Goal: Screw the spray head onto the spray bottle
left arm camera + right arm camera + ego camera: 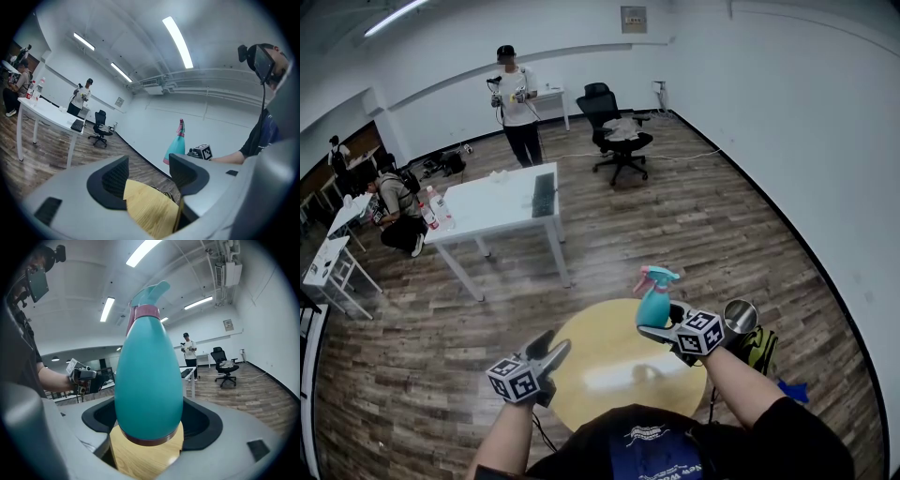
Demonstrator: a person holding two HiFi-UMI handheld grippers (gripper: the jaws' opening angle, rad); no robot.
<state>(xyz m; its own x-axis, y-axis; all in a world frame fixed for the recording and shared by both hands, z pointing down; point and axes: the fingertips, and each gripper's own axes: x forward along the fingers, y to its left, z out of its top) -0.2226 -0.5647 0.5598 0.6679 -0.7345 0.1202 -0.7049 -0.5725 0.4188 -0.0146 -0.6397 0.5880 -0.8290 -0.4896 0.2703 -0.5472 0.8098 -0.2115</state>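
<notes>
A teal spray bottle with a pink collar and a teal spray head on top stands upright between the jaws of my right gripper, which is shut on its lower body. In the right gripper view the spray bottle fills the middle, its base a little above the round yellow table. My left gripper hovers over the left edge of the yellow table, open and empty. The left gripper view shows the left gripper with nothing between its pads and the bottle off to the right.
A white table with a keyboard and small bottles stands beyond the round one. Farther back are a black office chair and a standing person; other people sit at the left wall. A dark bag lies on the floor at the right.
</notes>
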